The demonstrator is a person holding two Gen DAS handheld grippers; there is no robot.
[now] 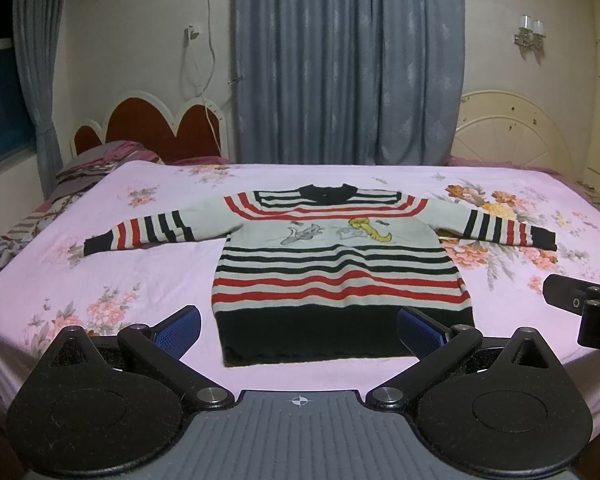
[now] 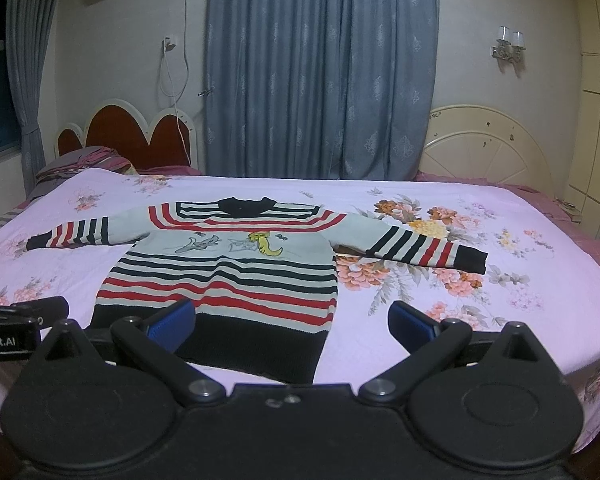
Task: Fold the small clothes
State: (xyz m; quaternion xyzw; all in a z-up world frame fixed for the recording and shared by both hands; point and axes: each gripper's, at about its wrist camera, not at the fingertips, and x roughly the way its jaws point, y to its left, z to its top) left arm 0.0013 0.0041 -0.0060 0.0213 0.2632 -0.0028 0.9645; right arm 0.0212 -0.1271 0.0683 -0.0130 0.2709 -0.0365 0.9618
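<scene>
Lying flat by the bed's (image 1: 100, 280) near edge, the sweater (image 1: 340, 264) could bunch if the wide-open, empty left gripper (image 1: 299, 330) and right gripper (image 2: 292, 322) pinch both knit layers unevenly.

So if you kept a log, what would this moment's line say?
stage: start | sweater: flat, unfolded, sleeves out, on bed | left gripper: open, empty | right gripper: open, empty

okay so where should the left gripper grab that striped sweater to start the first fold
Probably the left sleeve's dark cuff, approached from the outer left side. The sweater lies flat, front up, sleeves spread wide on the bed sheet, so the cuff is a free edge to pinch and carry across the chest. The left gripper is open, holding nothing.
</scene>
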